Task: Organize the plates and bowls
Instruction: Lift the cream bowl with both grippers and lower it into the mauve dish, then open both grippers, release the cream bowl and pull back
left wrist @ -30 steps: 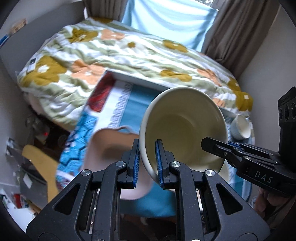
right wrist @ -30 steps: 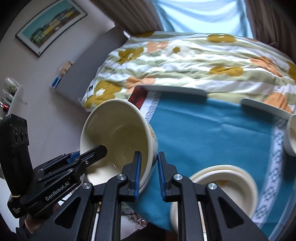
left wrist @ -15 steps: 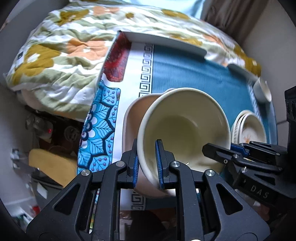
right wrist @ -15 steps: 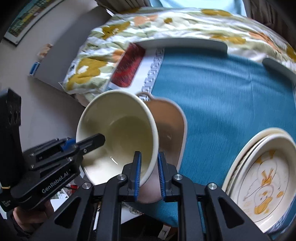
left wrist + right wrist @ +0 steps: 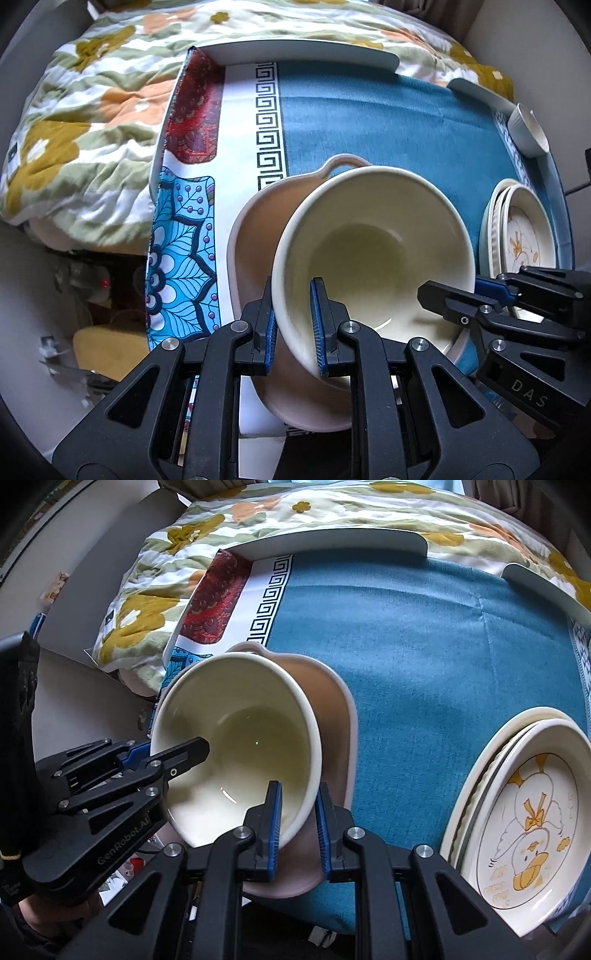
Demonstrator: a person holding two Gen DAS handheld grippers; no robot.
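A cream bowl [image 5: 373, 236] is held by both grippers over a pink handled dish [image 5: 255, 221] on the blue tablecloth. My left gripper [image 5: 293, 325] is shut on the bowl's left rim. My right gripper [image 5: 297, 823] is shut on its right rim; the bowl [image 5: 236, 746] sits tilted inside the pink dish [image 5: 332, 701]. A stack of cream plates with a duck drawing [image 5: 528, 812] lies at the right, and also shows in the left wrist view [image 5: 524, 229].
A small white cup [image 5: 528, 129] stands at the table's far right corner. A flowered quilt [image 5: 92, 85] on a bed lies beyond the table. The table's left edge [image 5: 155, 221] drops to floor clutter.
Both grippers have lowered the cream bowl from above the table down into the pink dish. The view has tipped downward toward the tablecloth.
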